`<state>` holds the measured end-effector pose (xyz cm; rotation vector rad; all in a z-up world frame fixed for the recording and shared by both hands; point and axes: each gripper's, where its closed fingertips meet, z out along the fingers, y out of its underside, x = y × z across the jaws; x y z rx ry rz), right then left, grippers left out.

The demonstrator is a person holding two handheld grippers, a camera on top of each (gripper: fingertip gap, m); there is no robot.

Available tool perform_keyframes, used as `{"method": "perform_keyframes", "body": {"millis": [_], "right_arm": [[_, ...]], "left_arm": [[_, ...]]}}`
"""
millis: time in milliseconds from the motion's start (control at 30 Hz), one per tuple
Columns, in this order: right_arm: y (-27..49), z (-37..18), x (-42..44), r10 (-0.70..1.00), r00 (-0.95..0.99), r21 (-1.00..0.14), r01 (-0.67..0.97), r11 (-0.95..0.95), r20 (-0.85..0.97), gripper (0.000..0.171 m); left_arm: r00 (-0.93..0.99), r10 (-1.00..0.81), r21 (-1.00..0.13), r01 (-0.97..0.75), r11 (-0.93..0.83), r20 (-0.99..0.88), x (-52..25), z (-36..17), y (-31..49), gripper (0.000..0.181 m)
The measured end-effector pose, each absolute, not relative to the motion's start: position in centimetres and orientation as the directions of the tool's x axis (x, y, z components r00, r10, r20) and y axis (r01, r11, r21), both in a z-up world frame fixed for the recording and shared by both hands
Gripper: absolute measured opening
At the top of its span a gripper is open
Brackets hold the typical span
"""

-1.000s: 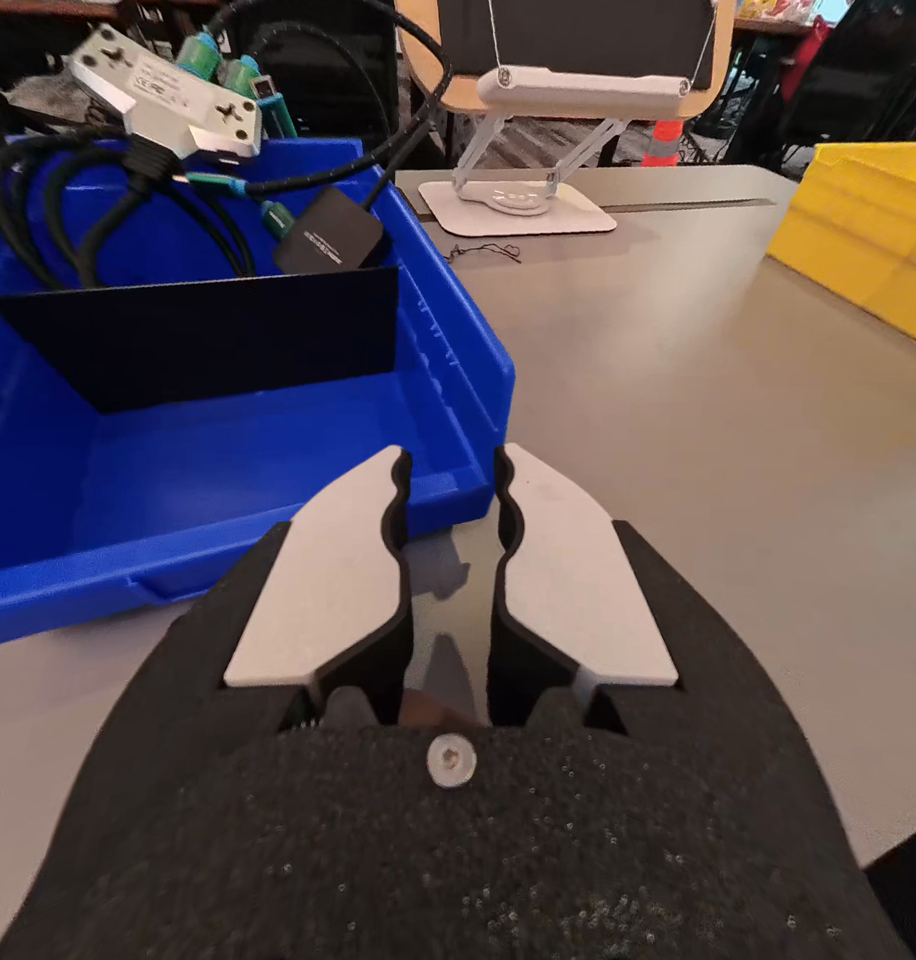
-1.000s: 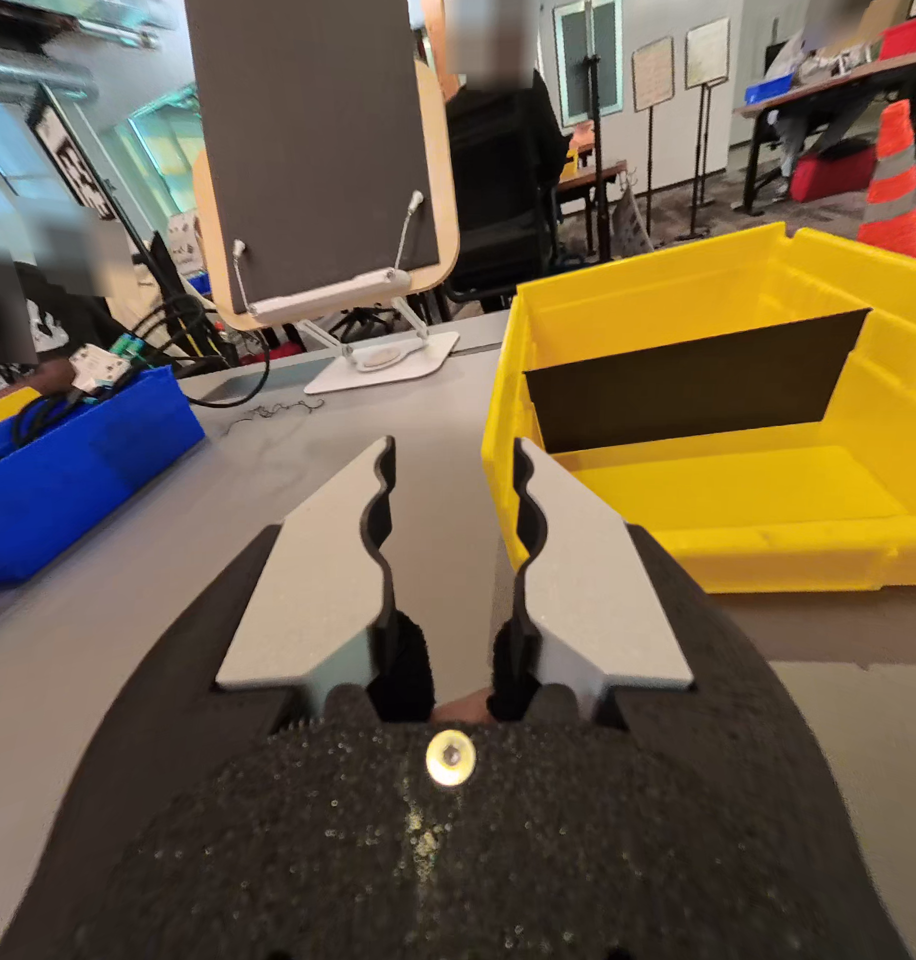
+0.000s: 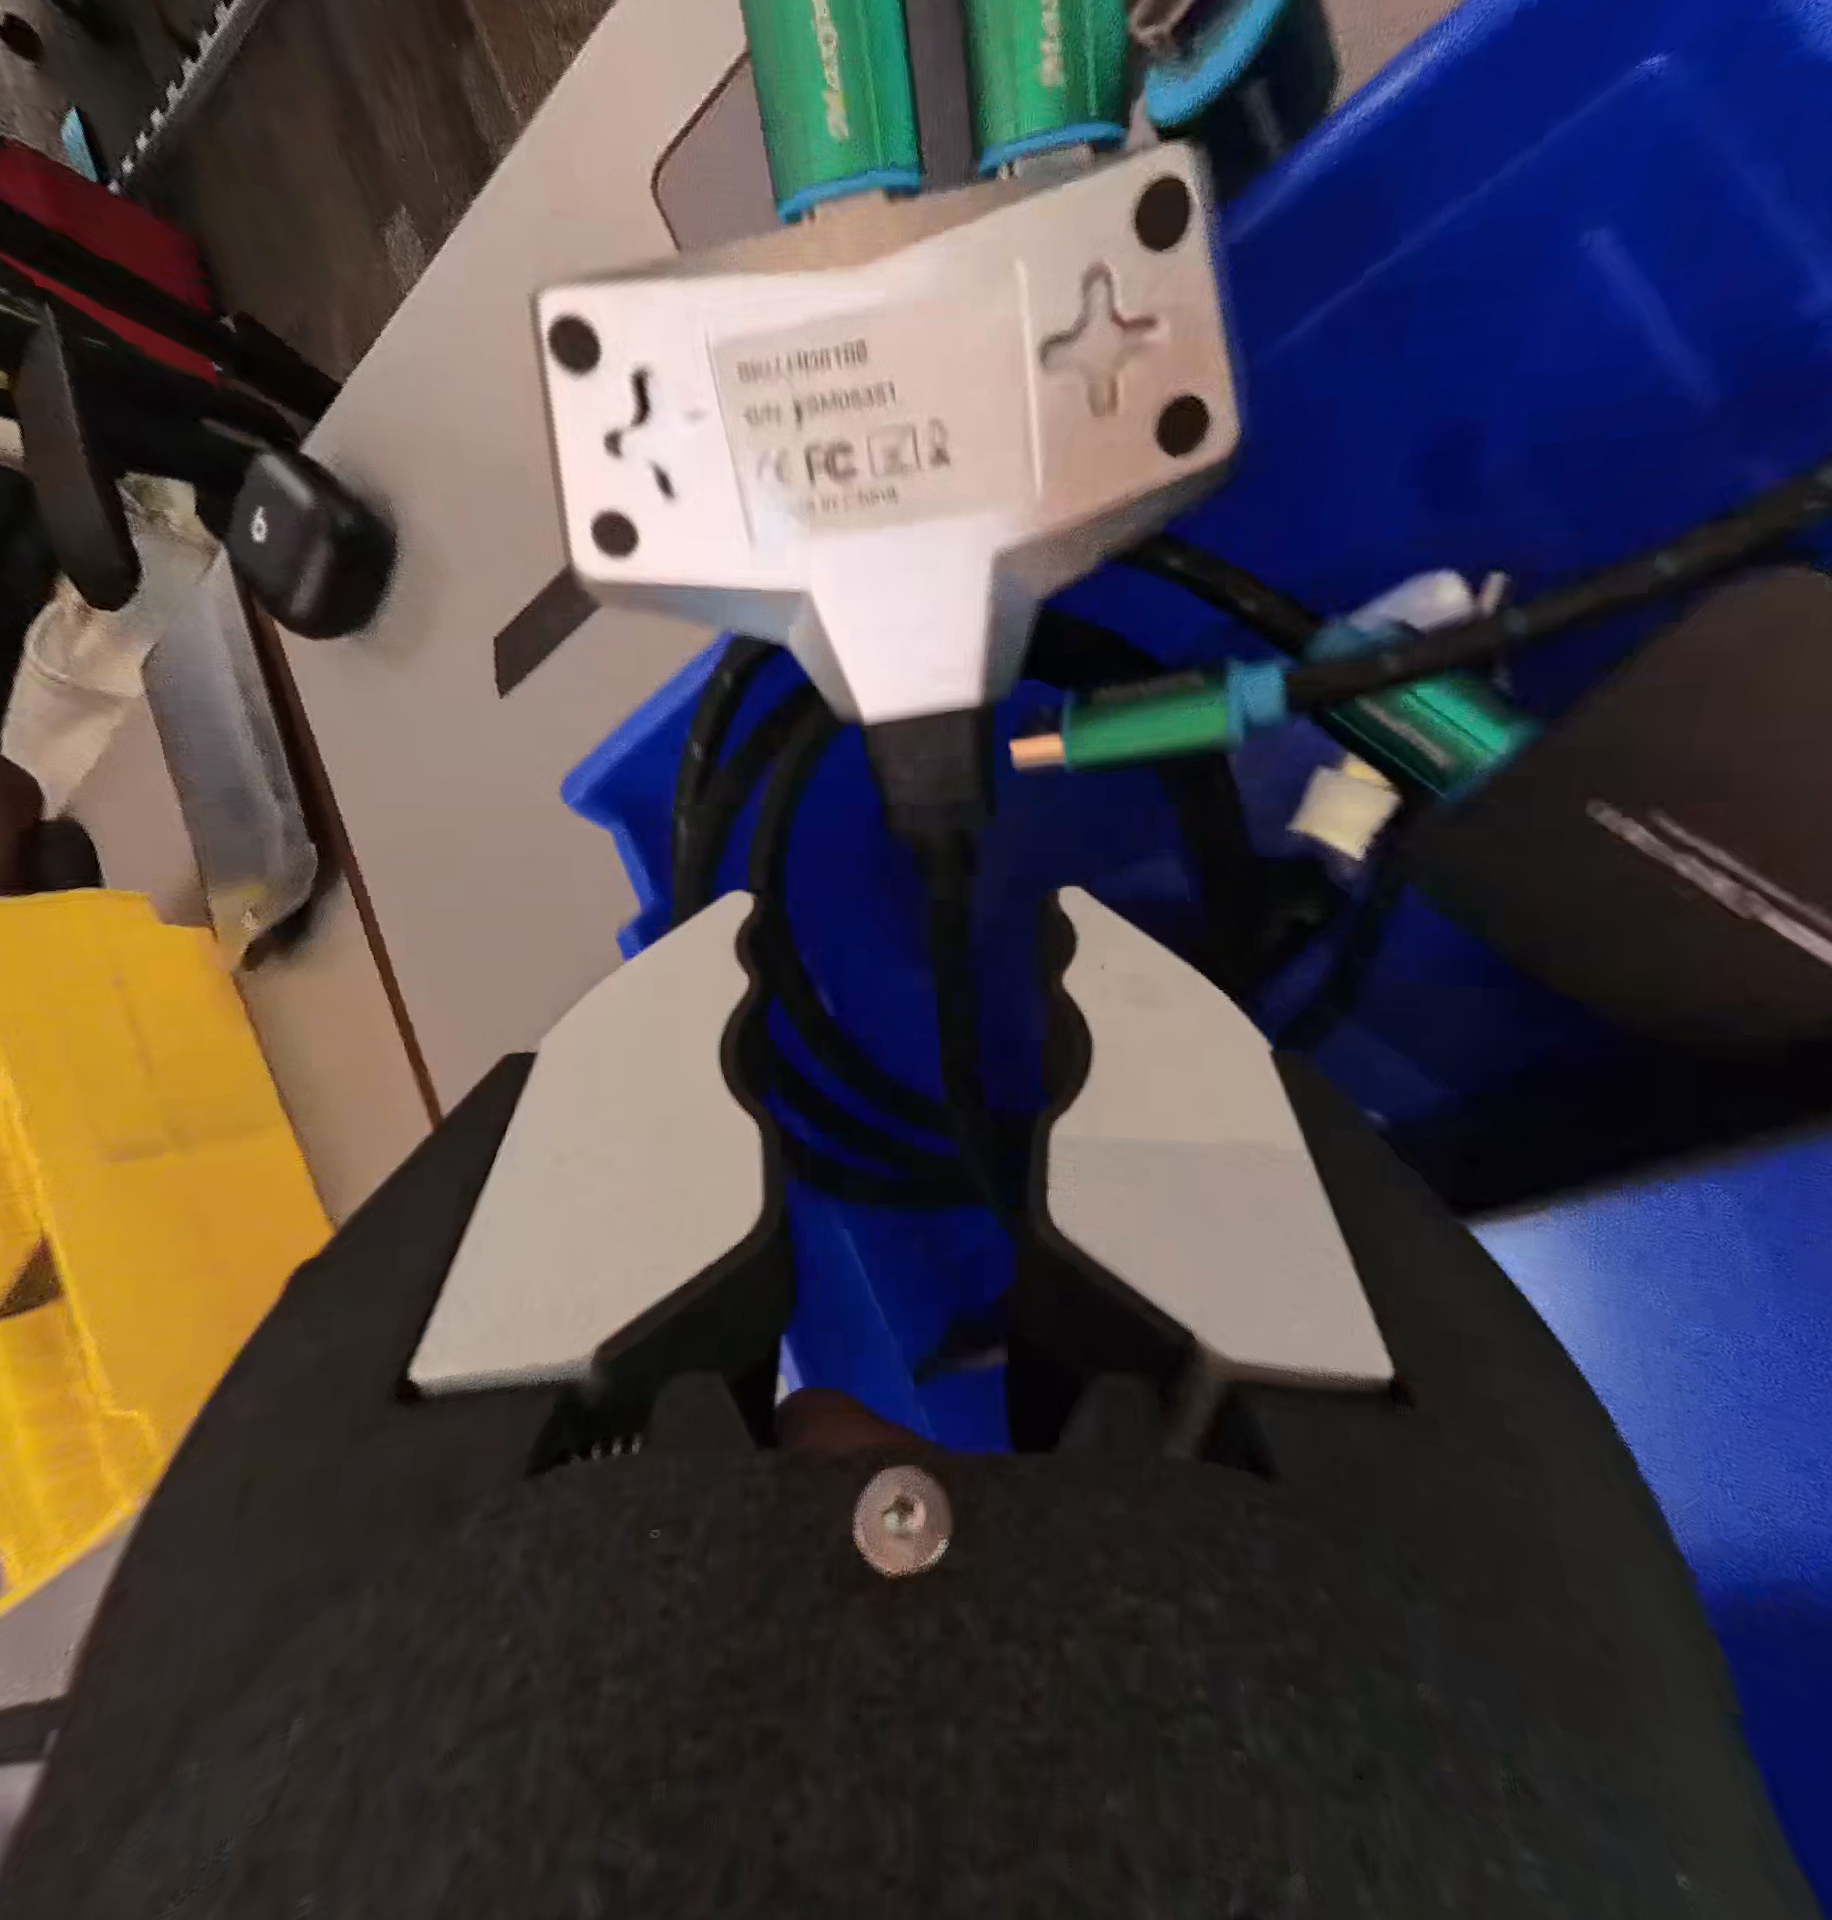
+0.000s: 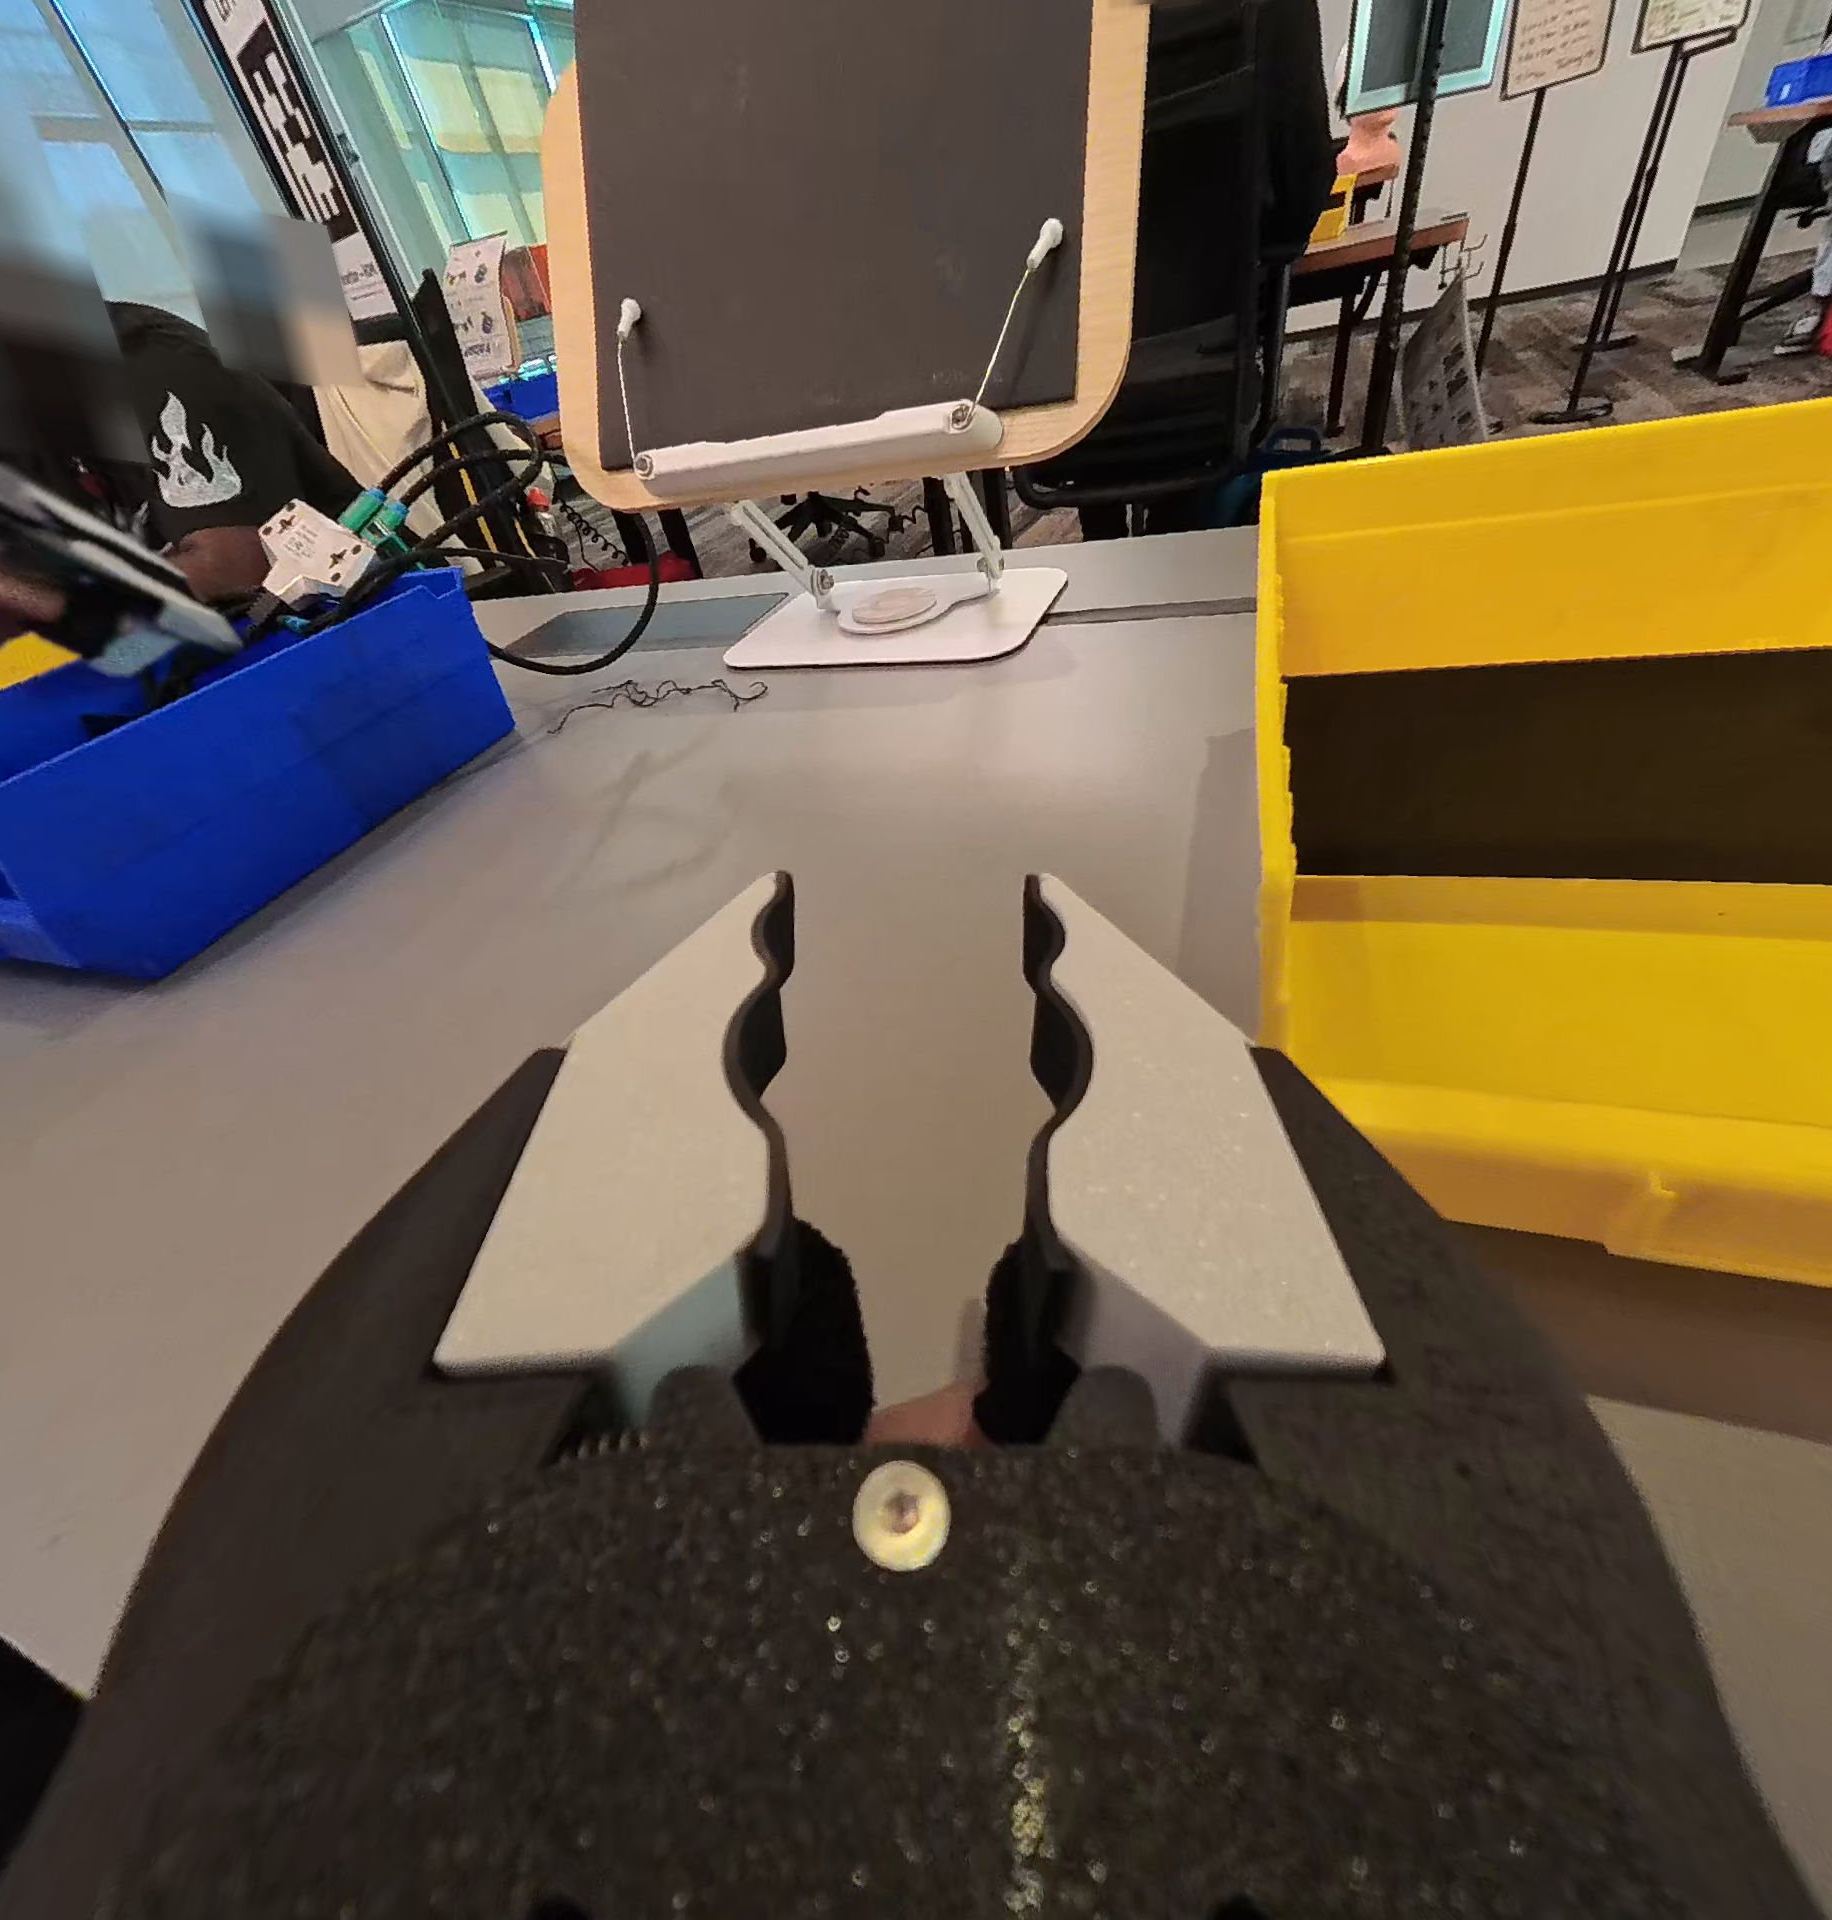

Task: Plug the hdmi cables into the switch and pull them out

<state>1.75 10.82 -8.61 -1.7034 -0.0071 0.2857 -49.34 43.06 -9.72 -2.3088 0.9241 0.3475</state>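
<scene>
Left hand-held gripper (image 3: 907, 925) hangs open, seemingly above switch (image 3: 881, 416) cable.

switch (image 3: 870, 436) 1 | green plugs (image 3: 839, 94) 4 | blue bin (image 4: 237, 769) 1 | yellow bin (image 4: 1577, 862) 1

printed label on grey switch (image 3: 870, 436) underside, writing on green plugs (image 3: 839, 94)

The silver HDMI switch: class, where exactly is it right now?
In the left wrist view, the switch sits just ahead of the open left hand-held gripper, above the blue bin, green plugs in its far edge.
</scene>
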Motion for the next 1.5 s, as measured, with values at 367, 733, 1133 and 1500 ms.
{"method": "perform_keyframes", "body": {"millis": [367,733,1133,1500], "right_arm": [[9.8,-9.6,2.3,0.157,0.975,-0.973,-0.125,-0.194,-0.157,0.043],[10.1,-10.1,2.0,0.166,0.971,-0.966,-0.132,-0.222,-0.17,0.043],[10.4,-10.3,1.9,0.166,0.968,-0.961,-0.149,-0.235,-0.19,0.043],[10.4,-10.6,1.7,0.172,0.968,-0.959,-0.136,-0.248,-0.182,0.043]], "left_arm": [[0.605,-0.551,-0.35,-0.791,-0.502,-0.575,-49.2,-9.7,46.9,0.075],[0.61,-0.442,-0.379,-0.775,-0.506,-0.657,-51.3,-10.9,47.3,0.023],[0.642,-0.449,-0.504,-0.766,-0.399,-0.621,-51.2,-7.5,45.4,0.024],[0.642,-0.33,-0.565,-0.766,-0.305,-0.692,-50.6,-1.0,45.1,0.023]]}}
